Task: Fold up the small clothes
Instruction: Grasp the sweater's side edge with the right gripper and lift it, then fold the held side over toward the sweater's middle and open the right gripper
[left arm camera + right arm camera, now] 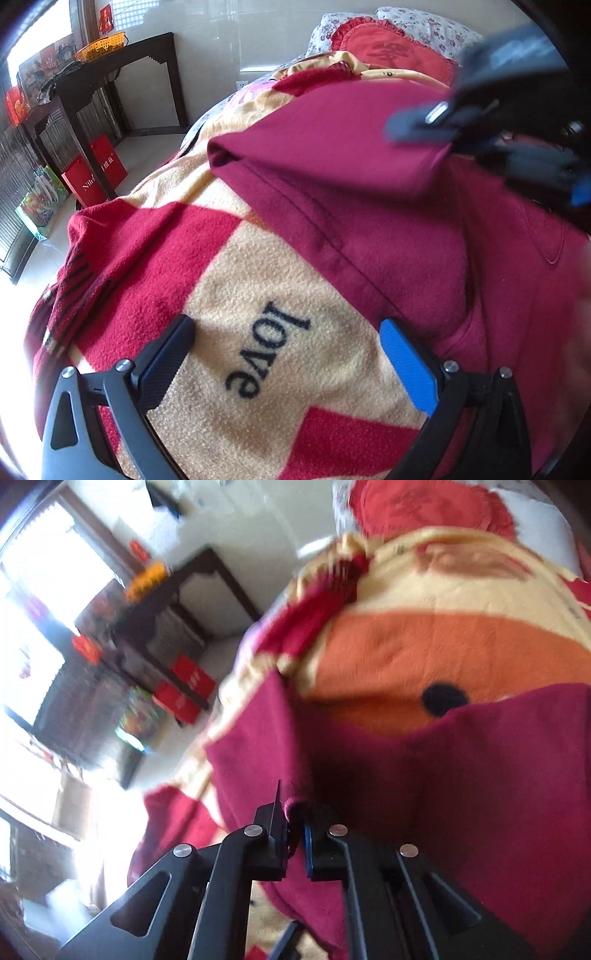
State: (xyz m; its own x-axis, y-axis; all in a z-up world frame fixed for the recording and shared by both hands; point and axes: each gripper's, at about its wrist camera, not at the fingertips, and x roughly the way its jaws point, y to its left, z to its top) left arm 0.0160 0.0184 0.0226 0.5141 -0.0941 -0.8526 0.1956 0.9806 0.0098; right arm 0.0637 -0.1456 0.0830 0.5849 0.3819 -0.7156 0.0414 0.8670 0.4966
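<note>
I judged the fold to be barely begun. The maroon garment point(369, 206) lay spread on the fleece blanket point(258, 332) that covered the bed, and only one edge of it was lifted off the blanket; I saw no finished crease anywhere. Raising that edge was the one step under way, and carrying it across, laying it down and every later fold were, as I read it, left to do.

My right gripper point(295, 843) had its jaws closed tight on a bunched bit of the garment's edge, the cloth pinched between the pads in the right wrist view. In the left wrist view the same gripper showed as a dark blur above the garment, with the cloth tenting up toward it. My left gripper point(288, 358) had its jaws spread wide with nothing between them; they hung over the blanket's printed word "love" point(269, 350), just beside the garment's hemmed edge and apart from it.

Much was hard to make out. The right wrist view was smeared, so the dark side table point(110, 62) beyond the blanket read only as shapes there. The garment ran out of the left wrist view on the side away from the table, so I could not tell what kind of clothing it was or how its far half lay. Whether the left jaws touched the blanket I could not tell.
</note>
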